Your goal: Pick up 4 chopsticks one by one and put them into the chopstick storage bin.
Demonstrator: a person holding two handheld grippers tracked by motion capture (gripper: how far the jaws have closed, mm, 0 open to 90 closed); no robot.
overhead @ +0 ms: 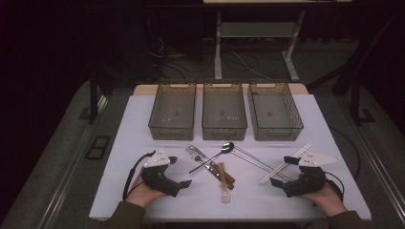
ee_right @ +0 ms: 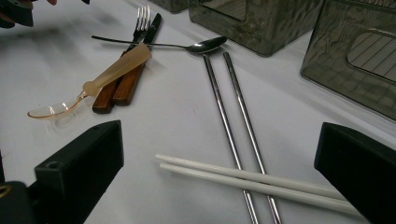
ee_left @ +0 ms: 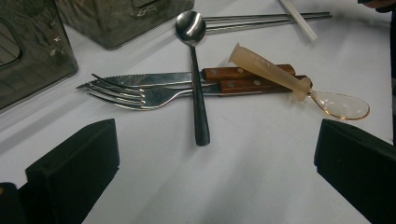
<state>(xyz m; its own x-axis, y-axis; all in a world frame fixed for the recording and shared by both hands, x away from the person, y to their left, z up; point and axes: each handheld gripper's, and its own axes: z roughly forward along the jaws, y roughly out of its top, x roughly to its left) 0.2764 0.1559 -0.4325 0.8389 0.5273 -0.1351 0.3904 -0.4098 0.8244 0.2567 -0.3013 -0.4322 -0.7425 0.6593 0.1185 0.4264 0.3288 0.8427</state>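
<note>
Both grippers' jaws stand apart, empty: left gripper [overhead: 179, 171] faces the metal spoon [ee_left: 196, 79]; right gripper [overhead: 284, 171] straddles 2 white chopsticks [ee_right: 252, 179].

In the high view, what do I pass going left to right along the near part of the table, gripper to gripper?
Left gripper → fork → translucent plastic spoon → metal chopsticks → white chopsticks → right gripper.

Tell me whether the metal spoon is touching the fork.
Touching. The left gripper view shows the metal spoon lying straight across the fork, its handle resting on the fork's neck with no gap between them.
</note>
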